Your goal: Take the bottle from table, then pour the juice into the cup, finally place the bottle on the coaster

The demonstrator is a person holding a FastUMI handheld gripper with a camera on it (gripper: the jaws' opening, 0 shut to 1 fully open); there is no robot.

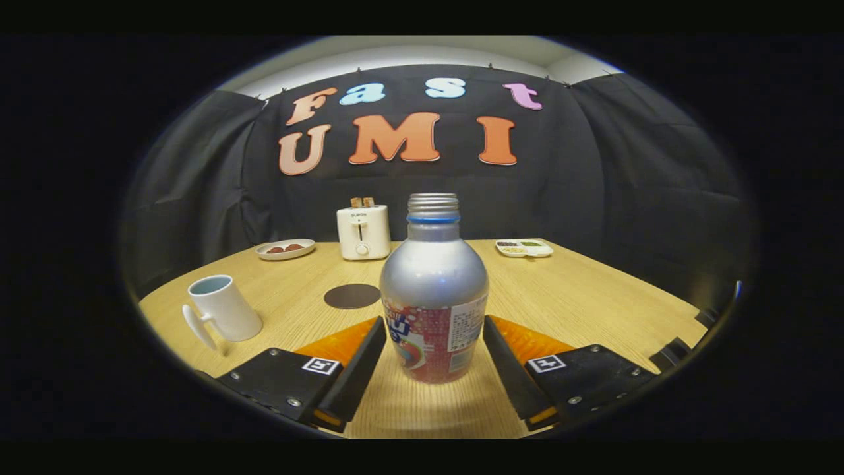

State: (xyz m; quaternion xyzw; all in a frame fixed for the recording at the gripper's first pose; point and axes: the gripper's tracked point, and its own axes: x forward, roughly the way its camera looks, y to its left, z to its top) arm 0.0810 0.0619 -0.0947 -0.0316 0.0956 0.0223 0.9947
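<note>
The gripper [434,330] was spread wide, its two fingers flanking an uncapped silver aluminium bottle [434,290] that stood upright on the wooden table [593,297], a small gap showing on each side, so neither finger clearly pressed it. From the bottle, a dark round coaster [352,296] lay at ten o'clock, nearby. A white mug [223,309] stood at nine o'clock, well apart. Farther off at eleven o'clock sat a white toaster [362,231], a small plate [285,249] beside it; a divided dish [524,247] lay at one o'clock.
</note>
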